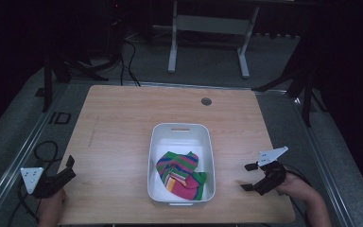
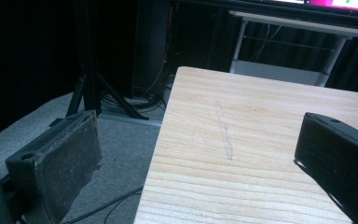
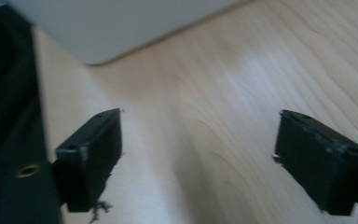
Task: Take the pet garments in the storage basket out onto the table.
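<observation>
Both grippers are waiting wide open and empty: the left gripper (image 1: 61, 175) is hanging over the table (image 1: 118, 123) edge well left of the bin (image 1: 157, 142), the right gripper (image 1: 249, 177) is hovering just right of it. The striped cloth (image 1: 182, 175) is lying crumpled inside the bin. Nothing is being gripped yet; I'd judge a reach into the bin comes next, clearing its wall. A grommet (image 1: 206, 101) is sitting beyond the bin.

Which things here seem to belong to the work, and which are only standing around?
Likely in use: white plastic bin; striped multicoloured cloth inside it; left tongs and right tongs, both open.

Bystanders: white metal frame; black cables on floor.
</observation>
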`<state>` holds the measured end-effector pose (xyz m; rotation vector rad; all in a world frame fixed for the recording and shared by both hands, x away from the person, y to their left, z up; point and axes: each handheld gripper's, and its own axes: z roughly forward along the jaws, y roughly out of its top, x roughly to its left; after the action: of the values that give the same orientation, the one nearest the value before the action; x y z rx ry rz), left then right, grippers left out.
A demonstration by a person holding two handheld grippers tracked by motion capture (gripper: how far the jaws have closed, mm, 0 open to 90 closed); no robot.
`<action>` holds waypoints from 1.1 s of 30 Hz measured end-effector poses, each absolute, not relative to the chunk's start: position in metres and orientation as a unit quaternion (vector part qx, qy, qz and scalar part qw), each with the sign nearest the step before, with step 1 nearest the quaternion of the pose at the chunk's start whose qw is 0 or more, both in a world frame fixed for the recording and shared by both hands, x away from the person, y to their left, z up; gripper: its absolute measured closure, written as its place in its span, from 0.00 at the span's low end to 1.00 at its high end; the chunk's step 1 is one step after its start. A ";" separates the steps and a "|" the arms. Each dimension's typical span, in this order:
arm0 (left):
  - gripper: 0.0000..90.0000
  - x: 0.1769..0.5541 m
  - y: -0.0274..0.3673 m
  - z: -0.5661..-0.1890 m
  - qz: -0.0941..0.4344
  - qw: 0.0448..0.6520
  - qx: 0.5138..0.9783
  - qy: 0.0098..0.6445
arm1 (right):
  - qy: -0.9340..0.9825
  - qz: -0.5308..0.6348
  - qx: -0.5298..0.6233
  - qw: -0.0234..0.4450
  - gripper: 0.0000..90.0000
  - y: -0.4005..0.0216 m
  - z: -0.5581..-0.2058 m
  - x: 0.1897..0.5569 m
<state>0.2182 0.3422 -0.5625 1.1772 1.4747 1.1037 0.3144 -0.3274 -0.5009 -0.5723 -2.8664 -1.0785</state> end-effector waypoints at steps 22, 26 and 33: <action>0.01 0.219 0.342 -0.562 0.447 0.461 0.482 0.596 | -0.937 -0.335 -0.093 0.019 0.14 -0.244 -0.438 0.323; 0.01 0.219 0.341 -0.562 0.448 0.458 0.486 0.594 | -0.944 -0.319 -0.085 0.022 0.14 -0.229 -0.434 0.326; 0.01 0.219 0.341 -0.562 0.448 0.455 0.489 0.594 | -0.948 -0.306 -0.074 0.037 0.14 -0.205 -0.435 0.333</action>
<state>0.2189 0.3406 -0.5625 1.2056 1.4648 1.1059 0.3331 -0.2046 -0.4354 -0.2272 -2.9122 -0.9391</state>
